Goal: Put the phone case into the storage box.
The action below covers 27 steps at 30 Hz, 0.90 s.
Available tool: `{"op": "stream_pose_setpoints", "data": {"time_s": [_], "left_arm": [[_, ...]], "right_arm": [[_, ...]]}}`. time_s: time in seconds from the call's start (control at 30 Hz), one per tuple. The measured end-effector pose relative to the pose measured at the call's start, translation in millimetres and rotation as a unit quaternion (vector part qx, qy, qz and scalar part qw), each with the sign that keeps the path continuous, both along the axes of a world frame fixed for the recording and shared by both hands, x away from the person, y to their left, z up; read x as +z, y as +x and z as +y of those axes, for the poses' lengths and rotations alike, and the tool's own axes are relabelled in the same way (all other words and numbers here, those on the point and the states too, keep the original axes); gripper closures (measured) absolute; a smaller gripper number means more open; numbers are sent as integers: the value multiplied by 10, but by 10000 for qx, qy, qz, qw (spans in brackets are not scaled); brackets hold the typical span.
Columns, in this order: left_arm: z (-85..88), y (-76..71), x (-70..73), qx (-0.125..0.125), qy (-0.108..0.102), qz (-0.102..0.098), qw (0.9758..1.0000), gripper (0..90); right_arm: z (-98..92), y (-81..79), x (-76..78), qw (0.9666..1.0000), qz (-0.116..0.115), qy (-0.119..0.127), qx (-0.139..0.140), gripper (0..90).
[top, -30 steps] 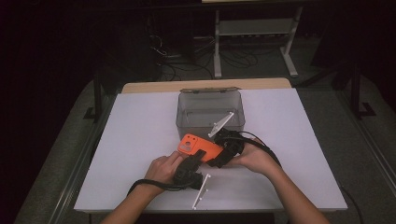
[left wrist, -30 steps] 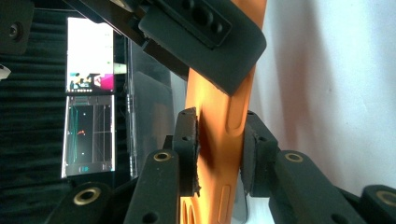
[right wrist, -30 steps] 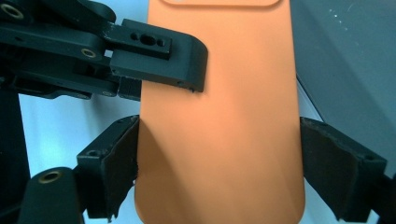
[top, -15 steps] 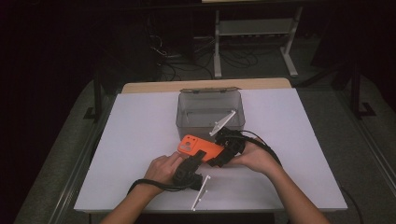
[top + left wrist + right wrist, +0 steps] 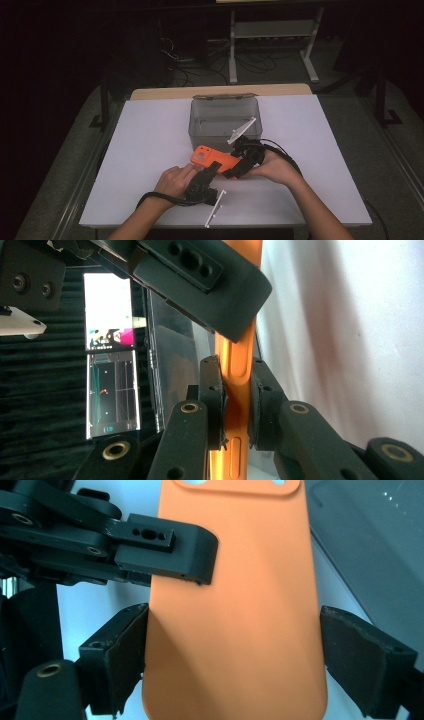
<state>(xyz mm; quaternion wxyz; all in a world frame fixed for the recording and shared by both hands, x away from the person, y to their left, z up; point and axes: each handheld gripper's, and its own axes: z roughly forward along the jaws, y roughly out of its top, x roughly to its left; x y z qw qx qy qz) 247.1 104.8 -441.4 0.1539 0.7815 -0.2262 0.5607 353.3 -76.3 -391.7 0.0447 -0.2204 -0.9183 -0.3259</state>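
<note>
A clear grey bin (image 5: 223,118) stands mid-desk (image 5: 150,150). Behind the desk, cables (image 5: 250,60) lie on the floor by a metal stand (image 5: 272,30).

Orange phone case (image 5: 216,158), back up, just before the grey bin (image 5: 225,117)

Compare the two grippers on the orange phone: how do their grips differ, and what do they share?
The left gripper pinches the phone across its thin edge, jaws nearly together; they have just been closing on it. The right gripper spans the phone's broad back, jaws wide apart at its two sides. In the high view, the left gripper comes from the near side, the right from the right, beside the clear box. Both are black, hand-held, and grip the same phone.
</note>
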Motion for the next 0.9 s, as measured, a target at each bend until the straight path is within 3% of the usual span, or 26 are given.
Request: {"op": "stream_pose_setpoints", "data": {"time_s": [0.43, 0.67, 0.9], "left_arm": [[20, 29, 1, 117, 58, 135, 9998, 799], [33, 33, 4, 169, 74, 247, 9995, 798], [39, 33, 11, 205, 42, 345, 9992, 798]], "right_arm": [[-148, -42, 89, 9980, -454, 365, -261, 98], [-219, -83, 92, 9966, -642, 327, -395, 19], [-310, -149, 65, 9953, -738, 306, -546, 4]]}}
